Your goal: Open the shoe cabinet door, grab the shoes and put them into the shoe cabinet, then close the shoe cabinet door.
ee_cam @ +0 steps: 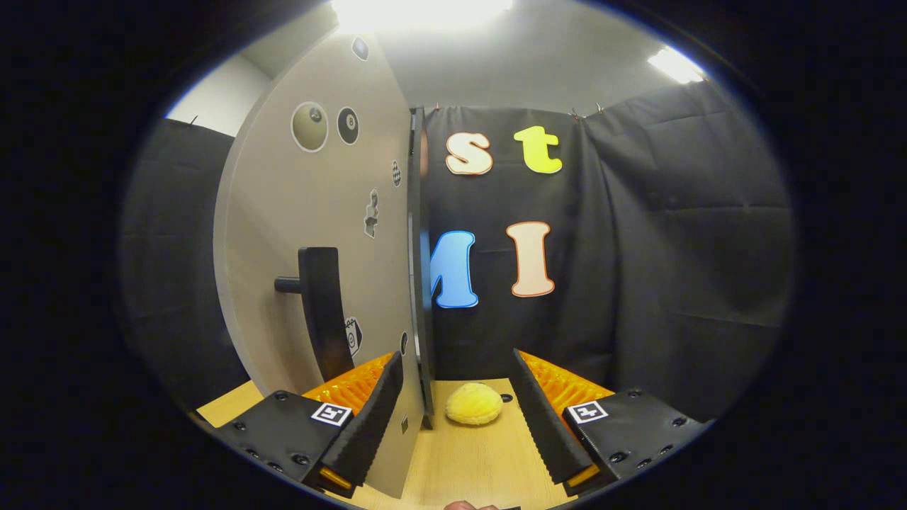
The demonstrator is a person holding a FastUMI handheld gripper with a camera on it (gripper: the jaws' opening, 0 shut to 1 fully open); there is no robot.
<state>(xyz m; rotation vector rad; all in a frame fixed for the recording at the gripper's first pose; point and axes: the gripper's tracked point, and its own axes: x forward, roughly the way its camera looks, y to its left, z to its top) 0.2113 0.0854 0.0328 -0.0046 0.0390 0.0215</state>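
Gripper [453, 418] was open, fingers spread wide, nothing held. Left finger [368, 418] sat close against the outer face of the cabinet door [312, 234], low down near its bottom corner; right finger [542, 418] was out over bare bench [460, 460]. The door's free edge ran up just inside the left finger, so the edge sat within the gap but off to the left, w/ no clamping from both sides.

Door stood upright, long axis vertical, swung part open. Outer face w/ stickers pointed left of the gripper; thin dark edge [419, 269] pointed roughly back at the camera. Black bar handle [322, 312] ran vertical too, on a short stub, above and left of the left finger, not touched. Prob. the wide spread was there to push or hook the door edge rather than pinch the handle, but that's a guess.

Yellow fuzzy shoe, looked like a slipper [473, 404], lay on the bench beyond the fingers, between them, just right of the door's foot. Seen end-on or nearly so; can't tell toe from heel, or its long axis. Only one visible. Cabinet interior hidden behind the door. Shoe not yet stowed.
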